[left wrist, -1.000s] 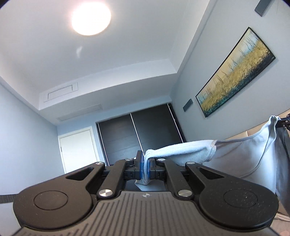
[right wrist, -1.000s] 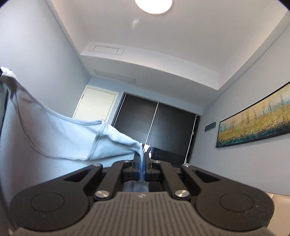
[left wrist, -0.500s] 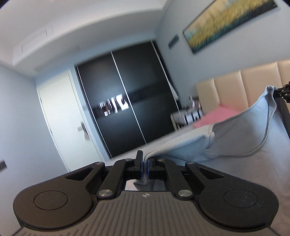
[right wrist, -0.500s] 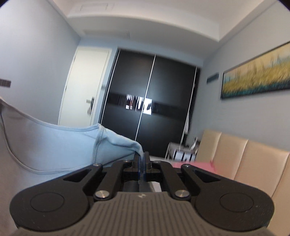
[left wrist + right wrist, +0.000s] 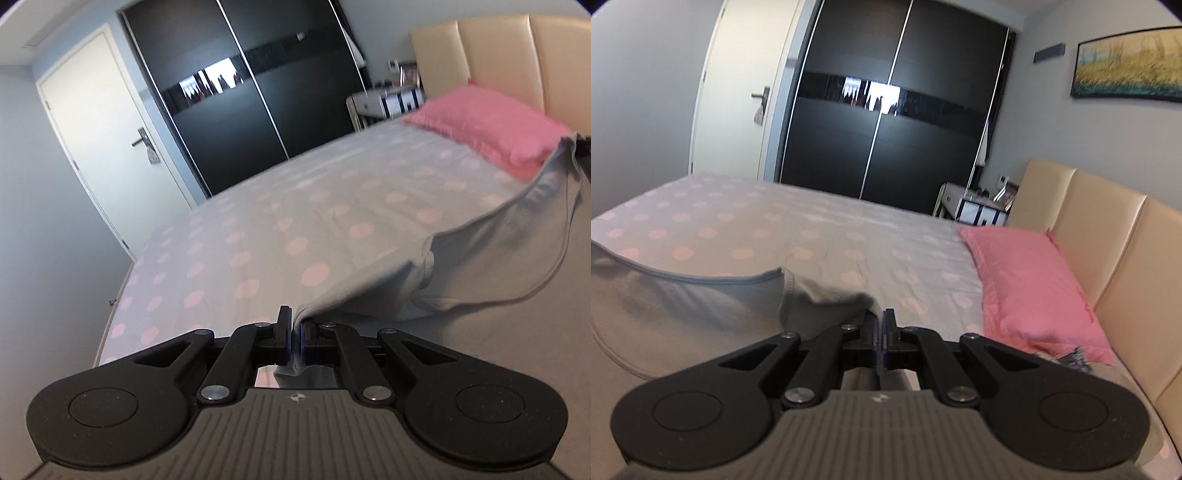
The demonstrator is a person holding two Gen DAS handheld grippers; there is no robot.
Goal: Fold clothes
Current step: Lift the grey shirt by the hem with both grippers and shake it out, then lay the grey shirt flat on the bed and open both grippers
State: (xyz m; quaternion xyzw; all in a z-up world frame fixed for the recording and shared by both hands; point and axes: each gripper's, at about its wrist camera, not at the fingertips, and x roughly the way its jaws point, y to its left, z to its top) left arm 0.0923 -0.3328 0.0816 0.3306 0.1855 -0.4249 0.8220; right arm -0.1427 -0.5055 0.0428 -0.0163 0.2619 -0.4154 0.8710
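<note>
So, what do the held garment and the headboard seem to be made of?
The garment looks like soft matte cotton jersey: it drapes and has stitched hems. The headboard looks like smooth cream leather or imitation, slightly glossy, in padded panels; which one, I cannot tell.

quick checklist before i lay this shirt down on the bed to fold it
1. Left gripper clamped on the shirt: ok, cloth is pinched between the jaws.
2. Right gripper clamped on the shirt: ok, jaws shut with fabric at the tips.
3. Shirt spread between the two grippers: ok, though the edge sags in the middle.
4. Bed free ahead where the shirt will land: ok, only bare dotted sheet shows there.
5. Pillow out of the way: ok, it lies by the headboard, off to the right.
6. Lower part of the shirt lying flat: cannot tell, it hangs below both views.
</note>
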